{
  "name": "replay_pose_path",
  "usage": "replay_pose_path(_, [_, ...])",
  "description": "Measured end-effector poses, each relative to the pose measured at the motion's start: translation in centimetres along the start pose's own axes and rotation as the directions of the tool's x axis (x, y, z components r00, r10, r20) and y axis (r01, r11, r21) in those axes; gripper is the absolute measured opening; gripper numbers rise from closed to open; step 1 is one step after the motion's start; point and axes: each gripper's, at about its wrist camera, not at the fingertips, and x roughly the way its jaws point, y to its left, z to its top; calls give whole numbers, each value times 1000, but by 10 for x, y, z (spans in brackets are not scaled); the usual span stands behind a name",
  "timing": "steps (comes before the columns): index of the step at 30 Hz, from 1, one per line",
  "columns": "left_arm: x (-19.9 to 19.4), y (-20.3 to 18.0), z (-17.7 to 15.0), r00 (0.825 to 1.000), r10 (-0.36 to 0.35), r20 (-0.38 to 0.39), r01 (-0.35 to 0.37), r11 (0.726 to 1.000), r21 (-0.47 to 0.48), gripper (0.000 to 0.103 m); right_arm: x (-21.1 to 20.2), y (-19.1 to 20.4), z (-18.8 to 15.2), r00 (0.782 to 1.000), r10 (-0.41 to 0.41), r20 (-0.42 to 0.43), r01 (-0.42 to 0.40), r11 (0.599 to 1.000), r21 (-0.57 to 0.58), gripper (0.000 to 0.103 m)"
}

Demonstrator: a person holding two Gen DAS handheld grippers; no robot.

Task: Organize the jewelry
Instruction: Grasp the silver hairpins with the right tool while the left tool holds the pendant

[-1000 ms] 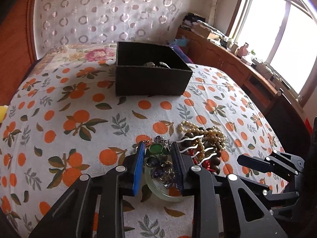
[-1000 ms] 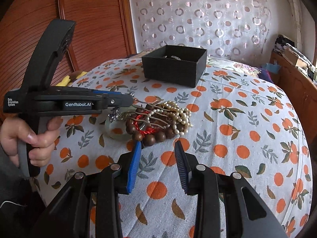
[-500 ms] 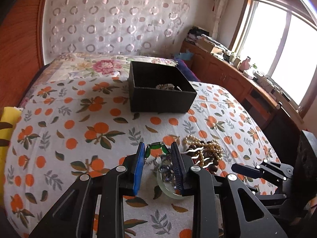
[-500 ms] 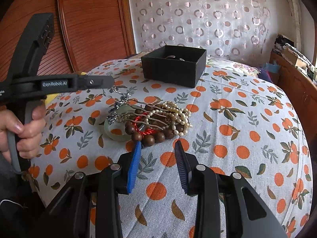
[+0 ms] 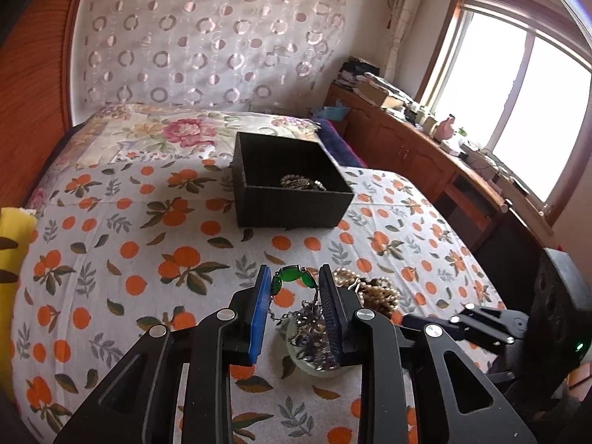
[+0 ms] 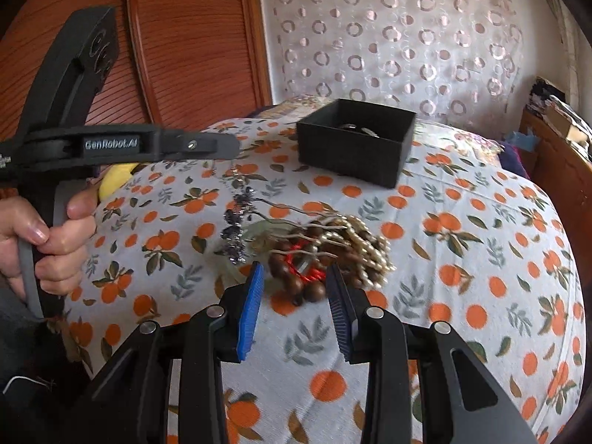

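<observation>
My left gripper is shut on a green-stone necklace; its chain and dark beaded end hang down from the fingers to the pile. It also shows in the right wrist view, raised above the bed. The pile holds a jade bangle, pearl strands, brown wooden beads and a red cord. My right gripper is open, just short of the brown beads. A black box with some jewelry inside sits further back on the bed.
The bed has an orange-print sheet. A yellow object lies at the left edge. A wooden headboard stands at the left, a wooden desk with clutter under the window at the right.
My left gripper has risen from the pile with the green-stone necklace, its chain now trailing down. My right gripper has moved forward, close to the brown beads.
</observation>
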Motion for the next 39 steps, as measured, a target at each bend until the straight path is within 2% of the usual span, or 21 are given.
replay_pose_path(10, [-29, -16, 13, 998, -34, 54, 32, 999, 38, 25, -1, 1, 2, 1000, 15, 13, -15, 1000, 14, 38])
replay_pose_path(16, [-37, -20, 17, 997, 22, 81, -28, 997, 70, 25, 3, 2, 11, 999, 30, 16, -30, 1000, 2, 38])
replay_pose_path(23, [-40, 2, 10, 993, 89, 76, -93, 994, 53, 25, 30, 13, 31, 997, 70, -22, -71, 997, -41, 38])
replay_pose_path(24, [-41, 5, 9, 992, 98, 75, -102, 994, 51, 25, 33, 17, 33, 997, 68, -30, -70, 996, -53, 40])
replay_pose_path(25, [-43, 8, 8, 992, 105, 75, -109, 993, 48, 25, 39, 22, 36, 997, 67, -41, -70, 995, -73, 47])
replay_pose_path(27, [-45, 16, 5, 990, 122, 74, -125, 991, 41, 25, 46, 29, 39, 996, 66, -52, -71, 992, -99, 50])
replay_pose_path(31, [-50, 29, 0, 985, 156, 74, -159, 987, 32, 25, 61, 46, 43, 996, 42, -81, -55, 985, -165, 50])
replay_pose_path(33, [-53, 37, -3, 984, 164, 73, -166, 986, 23, 25, 66, 55, 42, 997, -8, -82, -11, 975, -223, 50])
replay_pose_path(37, [-56, 48, -7, 982, 174, 70, -175, 985, 5, 25, 74, 65, 38, 991, -96, -89, 64, 946, -317, 56])
replay_pose_path(39, [-57, 51, -8, 982, 177, 69, -177, 984, -1, 25, 75, 66, 37, 990, -106, -91, 70, 940, -333, 58])
